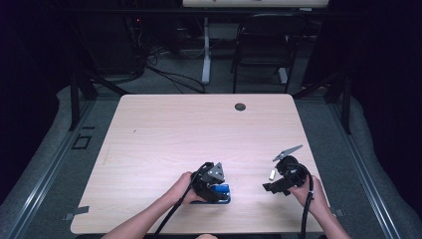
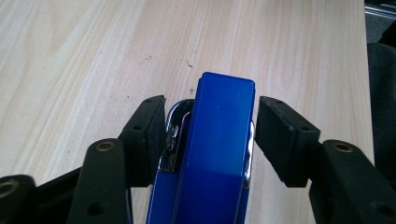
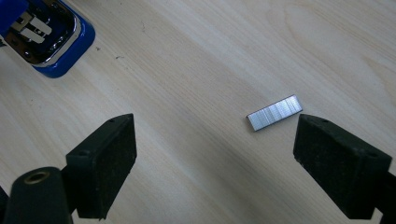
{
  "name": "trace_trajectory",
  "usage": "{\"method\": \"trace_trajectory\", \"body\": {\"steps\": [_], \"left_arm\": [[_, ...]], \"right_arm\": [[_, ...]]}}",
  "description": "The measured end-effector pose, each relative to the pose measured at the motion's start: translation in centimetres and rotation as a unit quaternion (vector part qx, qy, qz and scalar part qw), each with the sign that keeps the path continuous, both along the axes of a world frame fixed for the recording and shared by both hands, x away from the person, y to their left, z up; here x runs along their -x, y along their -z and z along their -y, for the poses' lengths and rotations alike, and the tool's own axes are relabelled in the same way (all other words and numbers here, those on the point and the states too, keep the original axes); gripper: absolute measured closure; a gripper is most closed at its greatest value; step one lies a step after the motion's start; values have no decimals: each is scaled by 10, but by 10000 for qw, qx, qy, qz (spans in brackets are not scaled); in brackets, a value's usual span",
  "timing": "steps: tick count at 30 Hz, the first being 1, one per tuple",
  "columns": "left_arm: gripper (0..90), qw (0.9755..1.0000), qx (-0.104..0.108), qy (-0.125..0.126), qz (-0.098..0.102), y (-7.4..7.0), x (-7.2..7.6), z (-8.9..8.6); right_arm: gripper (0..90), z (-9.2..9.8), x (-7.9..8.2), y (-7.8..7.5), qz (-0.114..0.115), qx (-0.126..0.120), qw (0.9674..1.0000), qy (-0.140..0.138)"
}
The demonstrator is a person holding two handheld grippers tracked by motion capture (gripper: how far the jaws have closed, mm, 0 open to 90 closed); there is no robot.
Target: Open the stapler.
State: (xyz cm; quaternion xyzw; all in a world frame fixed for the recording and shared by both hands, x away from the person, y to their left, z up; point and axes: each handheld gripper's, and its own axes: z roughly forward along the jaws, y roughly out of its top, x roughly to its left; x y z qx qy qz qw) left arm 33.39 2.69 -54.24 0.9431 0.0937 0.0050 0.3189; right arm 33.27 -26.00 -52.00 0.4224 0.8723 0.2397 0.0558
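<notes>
A: What is the left claw (image 2: 210, 135) doing?

B: It sits around the blue stapler (image 2: 217, 154). One black pad is on each side of it. The pads (image 2: 285, 140) are not pressing. There is a small gap on both sides, so the claw is spread and is not pinching yet.

A: Where is the stapler?

B: It lies on the bench (image 1: 164, 134), near the person's edge, a little left of the middle. From the high view you see it under the left hand (image 1: 181, 191), just a bit of blue poking out.

A: Why hold the claw around it like that?

B: I think it is there to keep the stapler from sliding. If the pads squeeze in, the stapler stays put while the other hand works.

A: And the right claw (image 3: 215, 154)?

B: It is spread wide and holds nothing. It hangs over the bench, pointing down at a little silver strip of staples (image 3: 274, 112). The strip lies flat on the wood, just beside one pad but not touching it.

A: Why is the strip there?

B: My guess is it goes into the stapler. The stapler's shiny metal part shows at the front, well apart from the strip. So the right claw needs to pinch the strip first.

A: Is that hard?

B: Maybe. The strip is thin and flat, so it could slip.
</notes>
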Motion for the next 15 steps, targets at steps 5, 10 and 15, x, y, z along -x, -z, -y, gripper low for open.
{"method": "trace_trajectory", "body": {"steps": [5,10,15], "left_arm": [[480,10000,-5,17,8,1,-1,4],[516,9999,-25,9,100,3,0,9],[590,9999,-73,-14,136,5,2,11]], "right_arm": [[128,0,1,1,-75,-23,10000,-21],[128,1,3,1,-47,-45,10000,26],[128,-1,3,1,-89,-12,10000,-33]]}}
